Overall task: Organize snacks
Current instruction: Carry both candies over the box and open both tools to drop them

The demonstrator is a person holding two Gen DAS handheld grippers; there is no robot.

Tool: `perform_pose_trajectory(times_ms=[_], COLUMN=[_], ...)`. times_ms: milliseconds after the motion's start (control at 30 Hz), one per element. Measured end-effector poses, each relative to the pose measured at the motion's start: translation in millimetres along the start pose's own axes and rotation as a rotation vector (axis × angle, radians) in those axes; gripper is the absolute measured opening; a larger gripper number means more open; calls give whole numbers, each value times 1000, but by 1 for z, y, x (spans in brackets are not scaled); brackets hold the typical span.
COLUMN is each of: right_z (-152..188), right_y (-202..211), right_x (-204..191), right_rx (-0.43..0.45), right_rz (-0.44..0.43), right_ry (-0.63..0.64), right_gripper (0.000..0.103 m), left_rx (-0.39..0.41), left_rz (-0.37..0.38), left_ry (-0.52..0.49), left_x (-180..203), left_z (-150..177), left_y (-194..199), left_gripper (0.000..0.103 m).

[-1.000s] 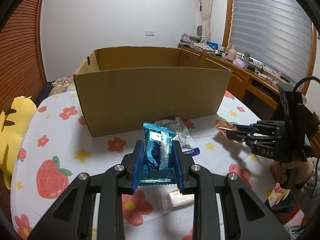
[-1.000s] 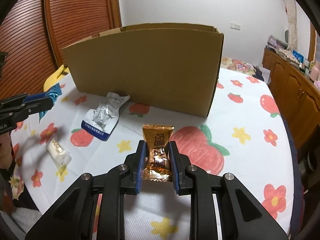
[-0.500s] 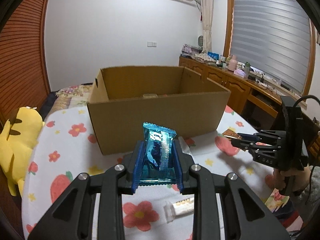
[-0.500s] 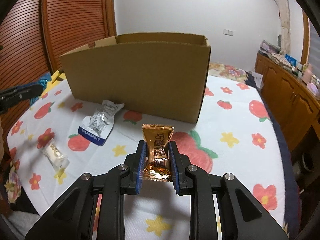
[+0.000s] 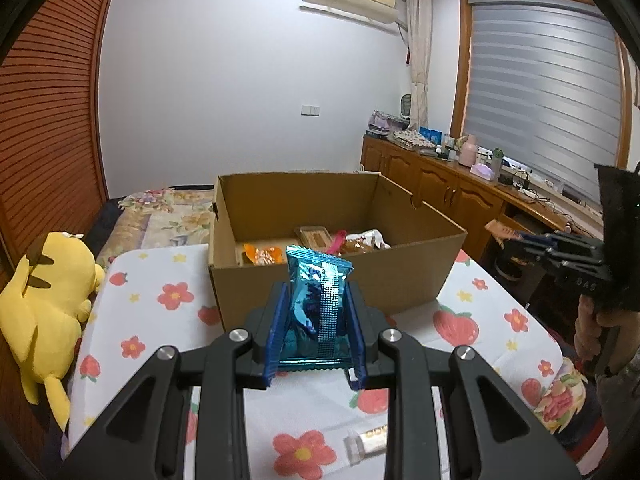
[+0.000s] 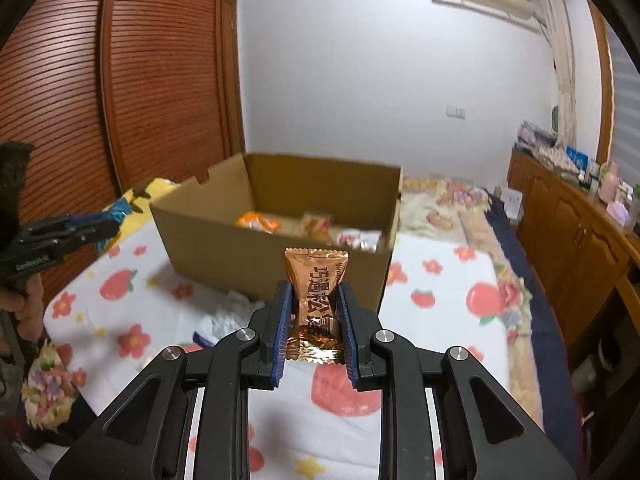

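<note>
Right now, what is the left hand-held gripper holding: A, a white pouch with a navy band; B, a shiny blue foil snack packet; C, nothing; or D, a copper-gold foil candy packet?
B: the left hand-held gripper is clamped on a shiny blue foil snack packet, held upright in front of the open brown cardboard box.

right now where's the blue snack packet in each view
Left wrist: the blue snack packet stands centre frame, clamped in the left gripper.
Right wrist: the same packet shows only as a blue tip at the far left edge, at the end of that gripper.
Shared landmark: the open cardboard box on the flowered tablecloth.
</note>
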State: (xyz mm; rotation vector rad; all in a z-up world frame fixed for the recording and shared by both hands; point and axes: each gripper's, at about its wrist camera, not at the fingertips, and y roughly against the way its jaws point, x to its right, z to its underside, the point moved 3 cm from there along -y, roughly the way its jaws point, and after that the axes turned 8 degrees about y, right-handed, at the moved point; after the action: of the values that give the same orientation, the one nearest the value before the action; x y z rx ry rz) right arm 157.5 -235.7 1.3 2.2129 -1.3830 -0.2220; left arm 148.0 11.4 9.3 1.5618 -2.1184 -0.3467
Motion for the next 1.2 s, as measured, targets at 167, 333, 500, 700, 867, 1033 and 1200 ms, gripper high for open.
perform_pose_trajectory(times_ms=[167,333,500,700,867,1033,1200], right_z=[-26,-50,-67,-83,-95,-101,-100], right_y=[8,14,11,-3,-15,-25,-39], right_x=[-2,-6,-11,-14,-15,-19,-22], right_rx=[40,80,98,95,92,81,57], right_rz=[15,23,24,11,9,12,19], right_ry=[42,80,107,118,126,148,168], right_gripper=[21,21,21,21,21,21,21], left_rx=[22,44,53,52,33,13,-30], left_rz=[4,10,4,-10,-32,-39,-50], left_ry=[2,3,-6,-23,-34,-54,-56], left_x=[-2,-3,-5,-5,-4,1,-1], left_z=[-19,-41,-58,-73,-82,-86,-86], left_y=[1,1,-5,-18,-38,-57,-78], left_gripper=[26,26,26,26,26,26,26])
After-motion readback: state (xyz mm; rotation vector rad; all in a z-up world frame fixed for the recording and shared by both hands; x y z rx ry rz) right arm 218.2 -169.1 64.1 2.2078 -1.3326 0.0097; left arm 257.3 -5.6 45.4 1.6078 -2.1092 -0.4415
